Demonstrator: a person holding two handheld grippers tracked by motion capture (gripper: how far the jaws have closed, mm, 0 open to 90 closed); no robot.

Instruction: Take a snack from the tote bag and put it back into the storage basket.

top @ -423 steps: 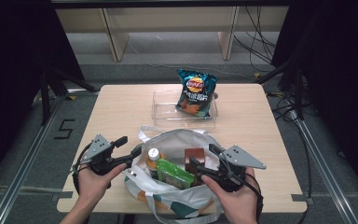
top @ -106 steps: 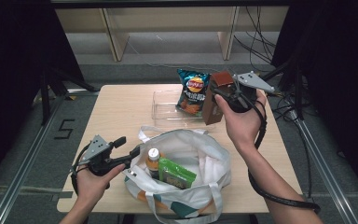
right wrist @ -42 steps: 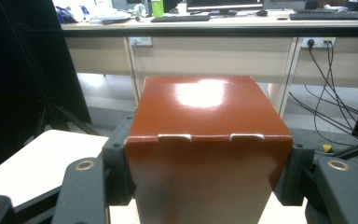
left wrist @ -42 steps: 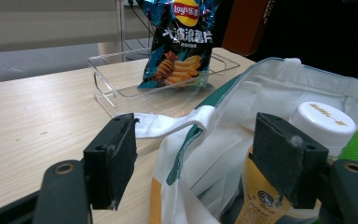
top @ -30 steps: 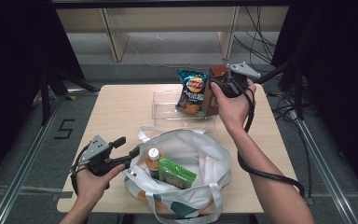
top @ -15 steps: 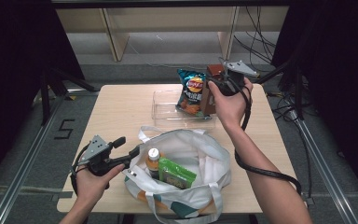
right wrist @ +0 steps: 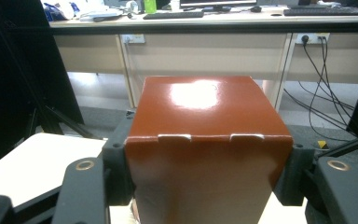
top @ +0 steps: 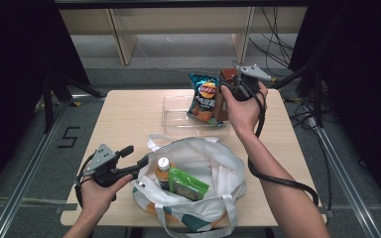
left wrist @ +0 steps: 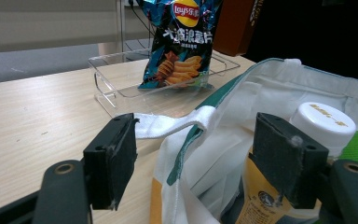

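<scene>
A glossy brown box (right wrist: 209, 140) is clamped between the jaws of my right gripper (right wrist: 209, 172). In the high view the right gripper (top: 226, 94) holds the brown box (top: 221, 106) upright at the right end of a clear tray (top: 178, 118), close beside a blue chips bag (top: 204, 96). My left gripper (top: 135, 156) stands open at the left rim of a white tote bag (top: 218, 168). In the left gripper view the left gripper (left wrist: 193, 154) has its jaws spread wide around the tote bag's rim (left wrist: 270, 88), not pinching it.
Inside the tote bag stand a white-capped bottle (top: 163, 166) and a green packet (top: 187, 182). The chips bag (left wrist: 182, 42) stands upright in the clear tray (left wrist: 107, 79). Bare wooden tabletop (top: 124, 119) lies left of the tray. Cables trail off the table's right side.
My right gripper has carried the brown box from the tote bag to the far tray, and in the last second edged it slightly left beside the chips. The left gripper has stayed put.
</scene>
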